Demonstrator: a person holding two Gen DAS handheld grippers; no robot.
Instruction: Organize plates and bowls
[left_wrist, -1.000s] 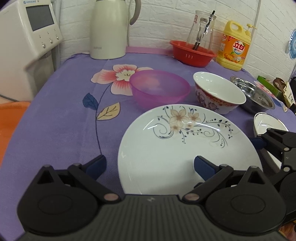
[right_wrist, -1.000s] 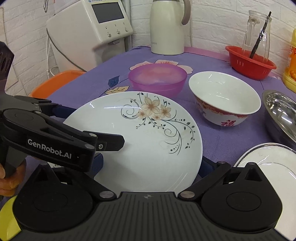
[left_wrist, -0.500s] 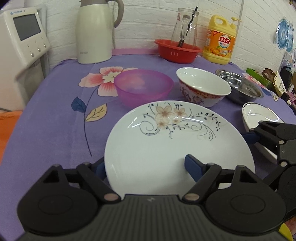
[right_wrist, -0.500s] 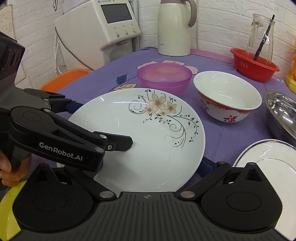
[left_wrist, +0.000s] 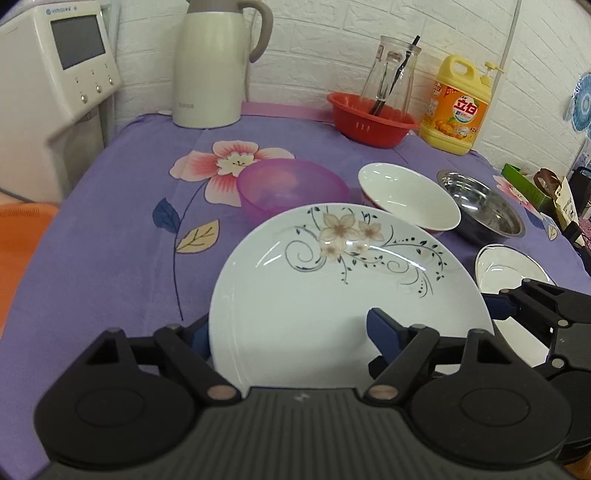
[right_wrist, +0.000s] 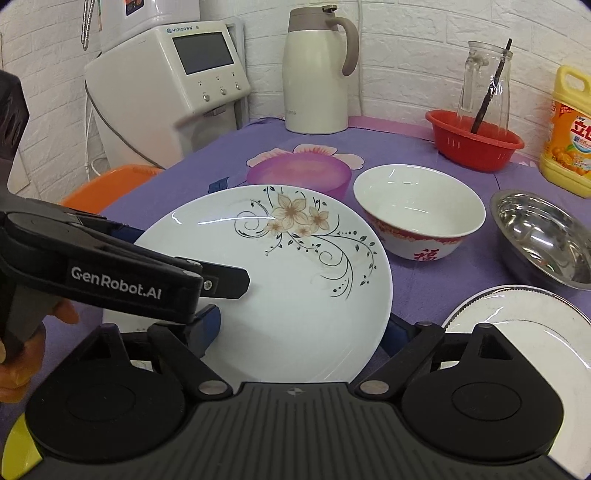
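black grippers (left_wrist: 284, 334), blue pads (left_wrist: 380, 326), genrobot.ai lettering

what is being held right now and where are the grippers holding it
The flower-pattern plate, lifted and tilted above the purple tablecloth. The left gripper pinches its near-left rim; the right gripper straddles its near edge.

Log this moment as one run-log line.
left gripper: grips floral plate | right gripper: same plate | plate: raised, tilted | rimmed plate: on table

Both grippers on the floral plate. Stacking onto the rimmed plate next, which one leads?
Right, probably. The rimmed plate lies just beside the right gripper; the left gripper clamps the floral plate's opposite edge, farther away.
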